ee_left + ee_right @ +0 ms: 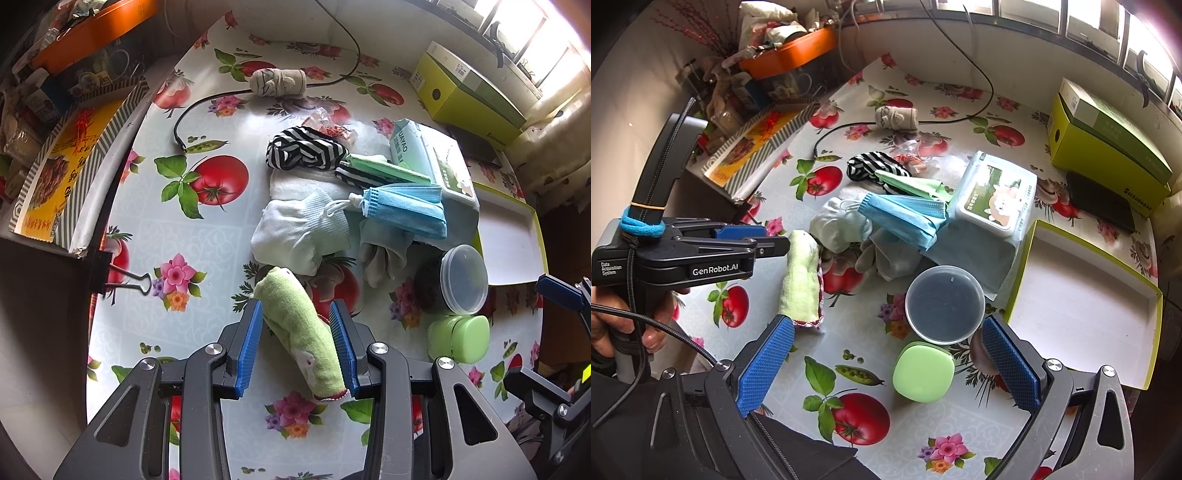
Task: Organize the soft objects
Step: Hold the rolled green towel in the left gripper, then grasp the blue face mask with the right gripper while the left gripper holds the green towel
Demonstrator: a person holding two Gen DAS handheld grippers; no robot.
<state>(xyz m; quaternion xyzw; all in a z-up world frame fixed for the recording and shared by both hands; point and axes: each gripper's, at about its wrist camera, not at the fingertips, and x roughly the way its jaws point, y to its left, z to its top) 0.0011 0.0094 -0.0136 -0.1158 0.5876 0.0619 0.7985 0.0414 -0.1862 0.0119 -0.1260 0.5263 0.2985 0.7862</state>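
Sorting has barely begun. The open box lid (1082, 314), taken as the likely destination, holds nothing. Just left of it sits the heap: wipes pack (993, 195), blue face mask (905, 218), white gloves (842, 225), striped cloth (868, 168). A rolled sock (897, 117) lies well beyond the heap. The green rolled towel (299, 328) lies on the tablecloth (177, 229) on the heap's near side, farther from the lid; the left gripper (299, 347) straddles it with jaws parted, and pad contact cannot be confirmed. The right gripper (886, 373) stands wide open and empty beside the lid, over a green case (923, 371) and a round tub (943, 302). All soft items remain unplaced.
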